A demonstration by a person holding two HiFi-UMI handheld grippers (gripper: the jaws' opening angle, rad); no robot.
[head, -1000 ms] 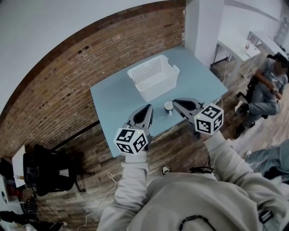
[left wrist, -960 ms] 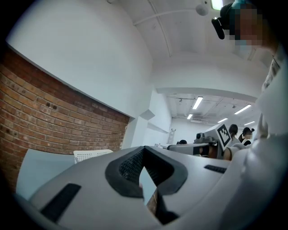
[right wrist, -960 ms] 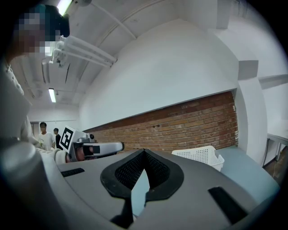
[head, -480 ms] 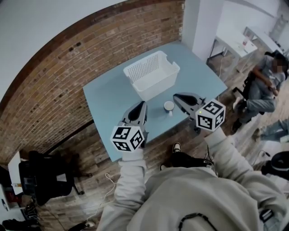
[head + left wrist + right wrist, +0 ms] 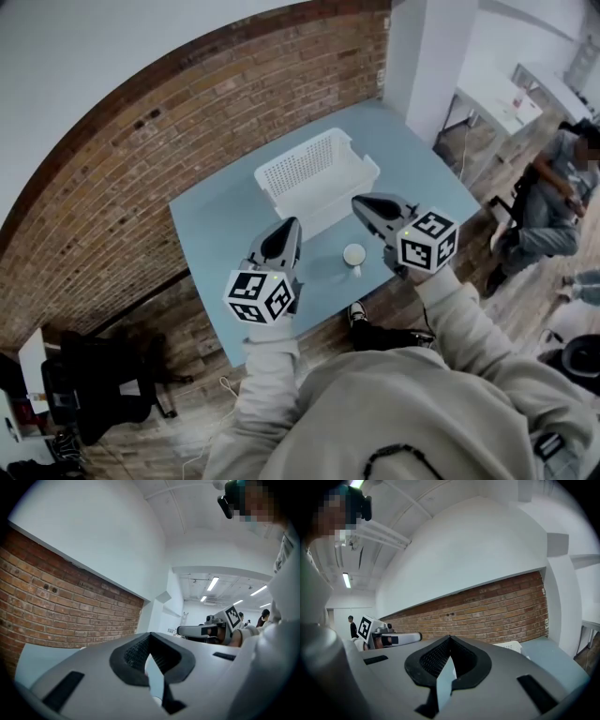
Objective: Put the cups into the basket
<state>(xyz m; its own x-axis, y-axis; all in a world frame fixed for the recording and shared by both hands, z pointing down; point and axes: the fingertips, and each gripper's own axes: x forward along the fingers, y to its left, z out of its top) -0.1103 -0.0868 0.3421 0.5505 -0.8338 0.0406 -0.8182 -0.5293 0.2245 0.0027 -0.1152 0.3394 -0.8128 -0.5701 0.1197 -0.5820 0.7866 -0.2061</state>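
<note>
We hold the left gripper [image 5: 288, 227] and right gripper [image 5: 362, 202] over the table [image 5: 214, 234], jaws pressed together, both empty. The cup [image 5: 353, 255] stands between them, just near of the basket [image 5: 330, 202].

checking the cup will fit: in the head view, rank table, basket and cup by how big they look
1. blue table
2. white basket
3. white cup, by far the smallest
</note>
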